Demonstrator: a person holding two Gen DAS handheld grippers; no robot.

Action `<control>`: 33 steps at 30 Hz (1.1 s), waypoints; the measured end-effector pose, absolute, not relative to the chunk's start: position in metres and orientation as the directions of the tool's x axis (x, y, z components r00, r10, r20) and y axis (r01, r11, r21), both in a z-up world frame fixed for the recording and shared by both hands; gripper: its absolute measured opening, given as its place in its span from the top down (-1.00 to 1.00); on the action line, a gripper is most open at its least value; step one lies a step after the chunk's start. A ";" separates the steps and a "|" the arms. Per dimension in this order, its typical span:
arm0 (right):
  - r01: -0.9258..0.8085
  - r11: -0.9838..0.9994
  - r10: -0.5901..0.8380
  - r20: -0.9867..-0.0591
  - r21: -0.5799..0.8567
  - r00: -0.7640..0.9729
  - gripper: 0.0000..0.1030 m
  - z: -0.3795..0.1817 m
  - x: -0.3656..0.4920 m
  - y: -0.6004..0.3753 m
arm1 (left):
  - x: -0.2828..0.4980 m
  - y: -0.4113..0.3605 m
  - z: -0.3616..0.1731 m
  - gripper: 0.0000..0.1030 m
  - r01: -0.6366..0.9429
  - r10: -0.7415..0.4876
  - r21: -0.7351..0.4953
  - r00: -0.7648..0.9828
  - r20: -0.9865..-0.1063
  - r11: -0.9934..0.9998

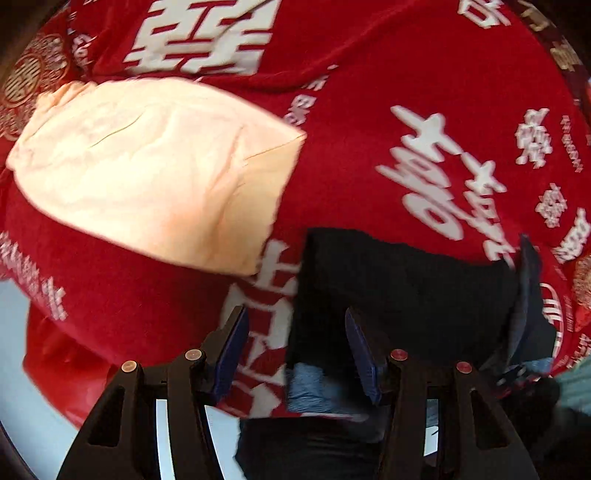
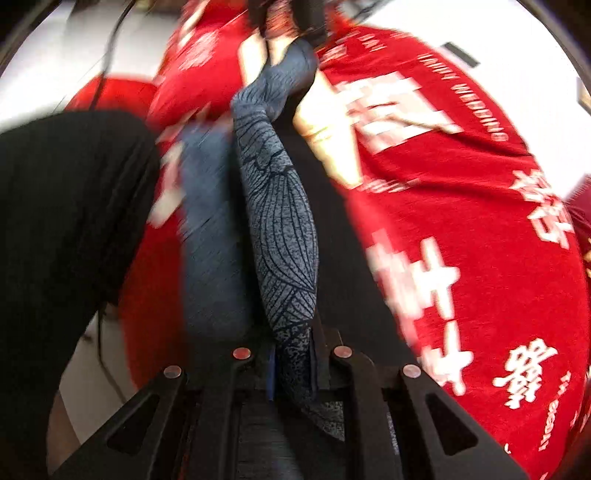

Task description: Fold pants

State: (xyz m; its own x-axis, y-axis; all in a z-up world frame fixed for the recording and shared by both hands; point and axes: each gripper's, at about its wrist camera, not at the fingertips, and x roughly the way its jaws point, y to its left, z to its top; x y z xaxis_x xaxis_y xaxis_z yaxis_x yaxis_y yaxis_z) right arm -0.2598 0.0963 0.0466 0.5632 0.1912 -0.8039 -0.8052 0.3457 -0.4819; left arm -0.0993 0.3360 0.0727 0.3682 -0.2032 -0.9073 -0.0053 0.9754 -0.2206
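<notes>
The pants (image 2: 284, 229) are blue-grey cloth with a dark line pattern and a dark inner side. In the right wrist view they run as a raised strip from my right gripper (image 2: 291, 362) up to the far end. My right gripper is shut on the pants. In the left wrist view the pants (image 1: 406, 291) show as a dark flat shape at lower right, with a patterned edge (image 1: 524, 295) lifted at the right. My left gripper (image 1: 295, 347) is open over the pants' left edge, its right finger above the dark cloth.
A red tablecloth (image 1: 351, 147) with white characters covers the table. A folded cream-coloured garment (image 1: 147, 173) lies on it to the left of the pants. A black-clad person (image 2: 62, 229) stands at the left in the right wrist view. White floor (image 2: 436, 22) lies beyond the table.
</notes>
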 end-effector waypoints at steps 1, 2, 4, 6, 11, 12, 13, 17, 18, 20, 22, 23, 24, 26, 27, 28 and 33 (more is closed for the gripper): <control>-0.802 0.322 0.180 -0.799 -0.504 0.574 0.73 0.035 -0.265 0.098 | -0.099 0.338 0.072 -0.07 -0.019 -0.191 -0.212 0.361 -0.913 0.977; -0.785 0.298 0.183 -0.774 -0.543 0.606 0.73 0.026 -0.272 0.099 | -0.100 0.339 0.072 -0.07 -0.026 -0.185 -0.208 0.359 -0.915 0.978; -0.763 0.294 0.193 -0.746 -0.576 0.638 0.72 0.024 -0.277 0.100 | -0.102 0.339 0.079 -0.07 -0.026 -0.182 -0.206 0.371 -0.911 0.978; -0.763 0.312 0.193 -0.749 -0.565 0.634 0.67 0.026 -0.275 0.100 | -0.102 0.331 0.087 -0.07 -0.011 -0.185 -0.204 0.381 -0.906 0.979; -0.728 0.303 0.175 -0.715 -0.615 0.677 0.50 0.025 -0.281 0.104 | -0.100 0.270 0.084 -0.07 0.077 -0.253 -0.242 0.351 -0.902 0.967; -0.729 0.316 0.173 -0.718 -0.608 0.674 0.25 0.028 -0.281 0.103 | -0.101 0.253 0.076 -0.07 0.099 -0.267 -0.248 0.329 -0.906 0.964; -0.722 0.340 0.168 -0.717 -0.602 0.677 -0.21 0.032 -0.283 0.101 | -0.101 0.234 0.065 -0.07 0.114 -0.280 -0.257 0.299 -0.912 0.960; -0.723 0.428 0.176 -0.735 -0.542 0.655 -0.68 0.051 -0.276 0.079 | -0.107 0.178 0.018 -0.07 0.157 -0.268 -0.239 0.198 -0.943 0.958; -0.716 0.455 0.159 -0.743 -0.529 0.650 -0.68 0.053 -0.274 0.071 | -0.111 0.167 0.015 -0.31 0.172 -0.227 -0.190 0.230 -0.946 0.967; -0.714 0.512 0.147 -0.770 -0.478 0.621 -0.68 0.058 -0.265 0.055 | -0.117 0.157 0.017 -0.64 0.185 -0.239 -0.198 0.240 -0.941 0.963; -0.693 0.596 0.137 -0.799 -0.405 0.585 -0.68 0.065 -0.257 0.033 | -0.126 0.147 0.016 -0.65 0.183 -0.207 -0.164 0.247 -0.947 0.969; -0.671 0.650 0.138 -0.813 -0.357 0.566 -0.68 0.071 -0.251 0.019 | -0.130 0.141 0.015 -0.65 0.203 -0.170 -0.118 0.261 -0.950 0.972; -0.649 0.692 0.144 -0.820 -0.317 0.554 -0.68 0.077 -0.246 0.009 | -0.134 0.134 0.014 -0.65 0.228 -0.132 -0.069 0.273 -0.953 0.971; -0.573 0.790 0.163 -0.826 -0.218 0.539 -0.69 0.094 -0.231 -0.023 | -0.136 0.123 0.017 -0.65 0.243 -0.077 -0.005 0.287 -0.955 0.970; -0.527 0.832 0.165 -0.829 -0.174 0.534 -0.71 0.101 -0.221 -0.040 | -0.133 0.122 0.019 -0.65 0.233 -0.074 -0.005 0.288 -0.955 0.972; -0.490 0.860 0.163 -0.832 -0.143 0.530 -0.71 0.105 -0.215 -0.055 | -0.129 0.122 0.024 -0.66 0.212 -0.081 -0.018 0.289 -0.954 0.977; -0.200 0.979 0.127 -0.856 0.029 0.500 -0.71 0.117 -0.161 -0.150 | -0.120 0.100 0.047 -0.65 0.222 -0.222 -0.158 0.300 -0.928 0.962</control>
State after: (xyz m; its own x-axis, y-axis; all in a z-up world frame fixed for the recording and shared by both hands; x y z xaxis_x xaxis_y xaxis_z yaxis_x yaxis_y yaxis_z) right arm -0.1614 -0.1500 0.1169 0.5005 0.1272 -0.8564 -0.1996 0.9795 0.0288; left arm -0.1195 0.0998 0.0474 0.2998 -0.2217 -0.9279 0.2221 0.9621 -0.1581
